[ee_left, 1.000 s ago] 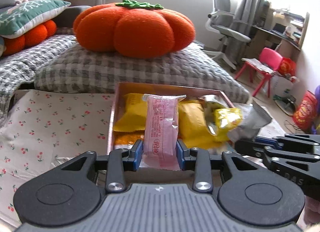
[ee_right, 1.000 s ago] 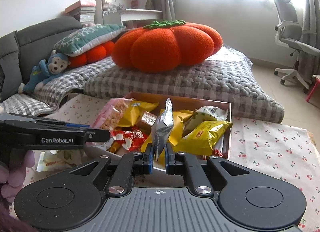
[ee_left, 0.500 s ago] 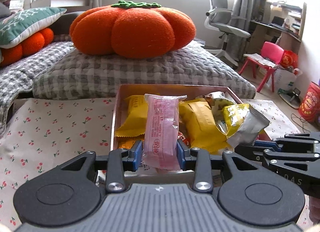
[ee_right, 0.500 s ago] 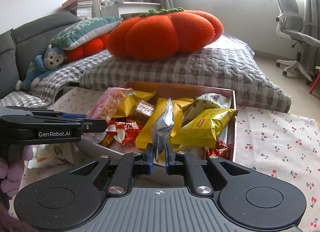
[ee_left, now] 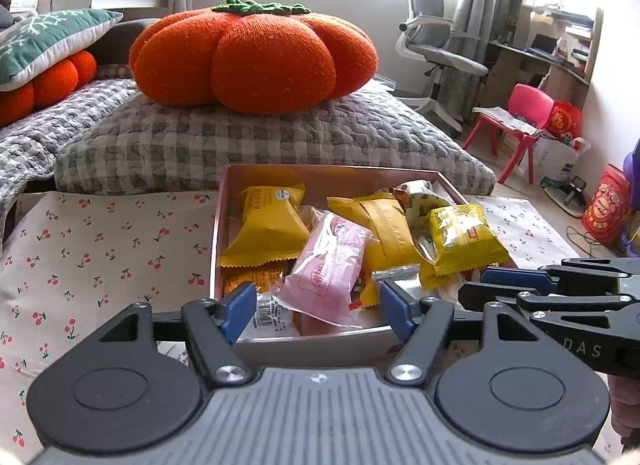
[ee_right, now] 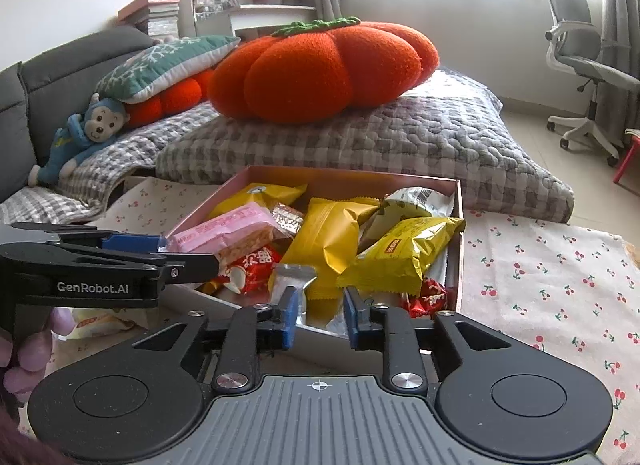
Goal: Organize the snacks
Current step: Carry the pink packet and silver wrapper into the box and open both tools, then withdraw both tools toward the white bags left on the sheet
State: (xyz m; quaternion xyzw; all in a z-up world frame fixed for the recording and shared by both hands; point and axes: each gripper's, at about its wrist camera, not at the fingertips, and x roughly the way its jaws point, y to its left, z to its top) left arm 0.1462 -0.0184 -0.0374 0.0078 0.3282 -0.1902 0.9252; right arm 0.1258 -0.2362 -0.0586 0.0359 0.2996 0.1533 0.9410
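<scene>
**Letting Go Cleanly Over the Box**

While both jaws were opening, the left hand-held gripper (ee_left: 316,311) stood clear of the pink snack packet (ee_left: 326,265), the right hand-held gripper (ee_right: 319,315) clear of the silver sachet (ee_right: 291,279); both lay low-centre in the snack box (ee_left: 320,175). Retreating straight back seemed wisest.

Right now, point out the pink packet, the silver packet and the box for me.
pink packet (ee_left: 326,265): left wrist view, middle of its wrapper.
silver packet (ee_right: 294,277): right wrist view, its crimped top end.
box (ee_right: 460,233): right wrist view, its right-hand wall.
</scene>
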